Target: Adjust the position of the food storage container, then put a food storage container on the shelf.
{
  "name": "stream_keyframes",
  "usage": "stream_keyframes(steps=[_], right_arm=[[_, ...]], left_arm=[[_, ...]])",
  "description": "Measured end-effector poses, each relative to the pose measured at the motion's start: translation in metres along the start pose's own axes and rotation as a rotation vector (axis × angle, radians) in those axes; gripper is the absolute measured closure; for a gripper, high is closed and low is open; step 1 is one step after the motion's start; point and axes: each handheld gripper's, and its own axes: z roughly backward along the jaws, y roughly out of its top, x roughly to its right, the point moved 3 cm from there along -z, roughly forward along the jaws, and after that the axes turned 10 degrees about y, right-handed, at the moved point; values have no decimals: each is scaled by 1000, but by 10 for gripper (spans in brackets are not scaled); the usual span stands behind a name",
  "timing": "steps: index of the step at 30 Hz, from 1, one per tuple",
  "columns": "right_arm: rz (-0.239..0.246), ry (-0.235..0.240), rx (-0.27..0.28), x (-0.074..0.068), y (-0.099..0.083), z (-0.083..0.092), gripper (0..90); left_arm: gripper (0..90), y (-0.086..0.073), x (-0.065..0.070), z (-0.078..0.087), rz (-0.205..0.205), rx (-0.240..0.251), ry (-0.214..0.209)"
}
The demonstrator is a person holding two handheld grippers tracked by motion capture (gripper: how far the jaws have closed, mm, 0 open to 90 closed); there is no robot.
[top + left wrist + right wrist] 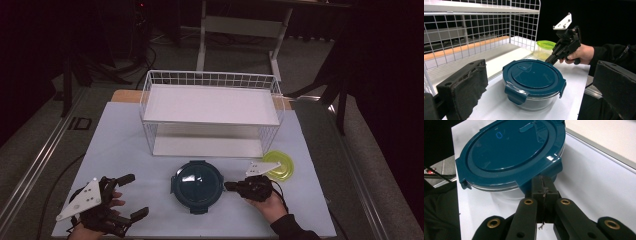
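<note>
Sitting on the pale table [125, 145], just in front of the white wire rack [210, 112], the round glass container [197, 186] with its dark teal lid [532, 75] serves as the landmark here. The lid is on, and its clip flaps hang down over the rim; one flap faces the camera in the left gripper view, another shows at the container's right edge there.

The right gripper [231, 186] lies on the container's right side, held level in the person's right hand [267, 202], its tips at the rim. In the right gripper view its two black jaws are pressed together with no gap and nothing between them, their joined tips just at one of the lid's flaps [541, 170]; whether they actually touch the flap I cannot tell.

The left gripper [132, 196] rests well to the container's left, near the front edge of the table, in the person's left hand [102, 207]. Its jaws stand wide apart and hold nothing; in the left gripper view the padded jaws frame the container from either side at a distance.

A small tub with a yellow-green lid [279, 165] stands behind and to the right of the container, close behind the right gripper and near the rack's right front corner.
</note>
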Motion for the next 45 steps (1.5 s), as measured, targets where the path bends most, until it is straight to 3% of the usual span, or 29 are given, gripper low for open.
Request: stream_keyframes(steps=[7, 13, 15, 17, 18, 19, 20, 21, 22, 24, 25, 26, 32, 35, 37, 39, 41, 45], right_arm=[[21, -21, 25, -4, 6, 7, 900], [52, -59, 91, -18, 16, 24, 889], [63, -62, 107, -23, 18, 26, 756], [66, -65, 122, -26, 19, 29, 709], [69, -67, 129, -27, 19, 30, 637], [69, -67, 129, -27, 19, 30, 637], [73, -75, 150, -30, 20, 32, 519], [73, -75, 150, -30, 20, 32, 519], [71, -89, 170, -33, 21, 34, 379], [73, -91, 182, -34, 22, 35, 338], [74, -86, 202, -35, 23, 37, 183], [75, -88, 206, -36, 24, 37, 160], [100, -122, 223, -43, 28, 42, 150], [97, -116, 211, -44, 30, 42, 150], [101, -118, 231, -45, 32, 42, 198], [73, -113, 210, -44, 33, 42, 191], [83, -135, 187, -43, 34, 42, 181], [75, -133, 182, -45, 36, 41, 171]], left_arm=[[0, 0, 0, 0, -4, 0, 2], [0, 0, 2, -2, -1, -6, -5], [0, 0, 3, -3, -6, -11, -6], [0, 1, 3, -4, -6, -10, -7], [0, 1, 4, -5, -4, -11, -10], [0, 1, 4, -5, -4, -11, -10], [0, 2, 5, -6, -5, -11, -12], [0, 2, 5, -6, -5, -12, -12], [0, 4, 6, -8, -4, -11, -18], [0, 5, 6, -9, -3, -11, -22], [0, 6, 6, -10, 1, -11, -23], [0, 7, 6, -11, 4, -11, -26], [0, 12, 6, -19, -5, -43, -27], [0, 15, 5, -22, 0, -56, -30], [0, 17, 3, -26, 3, -94, -10], [0, 18, 1, -30, 18, -124, -1], [0, 17, -1, -35, 35, -154, 11], [0, 12, -4, -47, 80, -222, 24]])
